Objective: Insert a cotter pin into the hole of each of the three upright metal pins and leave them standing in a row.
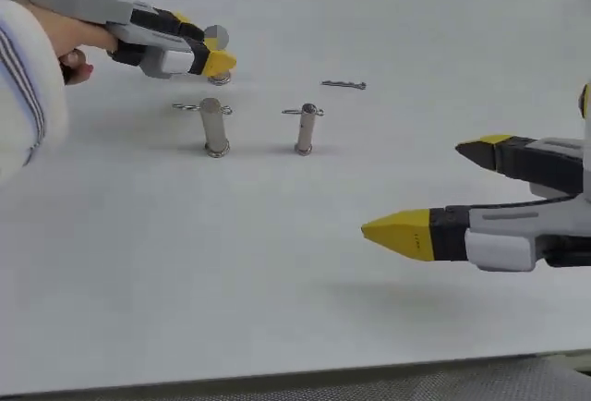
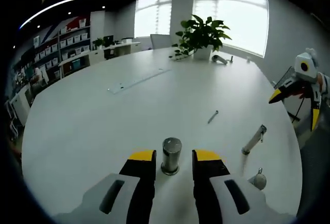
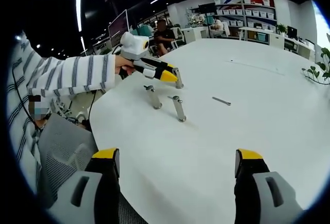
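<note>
Two upright metal pins [image 1: 214, 128] [image 1: 306, 130] stand side by side on the white table [image 1: 277, 262], each with a cotter pin through its top. A third metal pin [image 2: 171, 155], its hole bare, stands behind them between the jaws of my left gripper [image 2: 174, 154], which is open, with a small gap on each side of the pin. In the head view the left gripper [image 1: 218, 50] is at the top left. A loose cotter pin [image 1: 344, 85] lies to the right of it. My right gripper [image 1: 412, 188] hovers wide open and holds nothing.
A potted plant [image 2: 200, 32] and a long flat strip [image 2: 139, 80] sit at the far end of the table. The table's front edge [image 1: 277, 375] runs along the bottom of the head view. Shelves and people are in the background.
</note>
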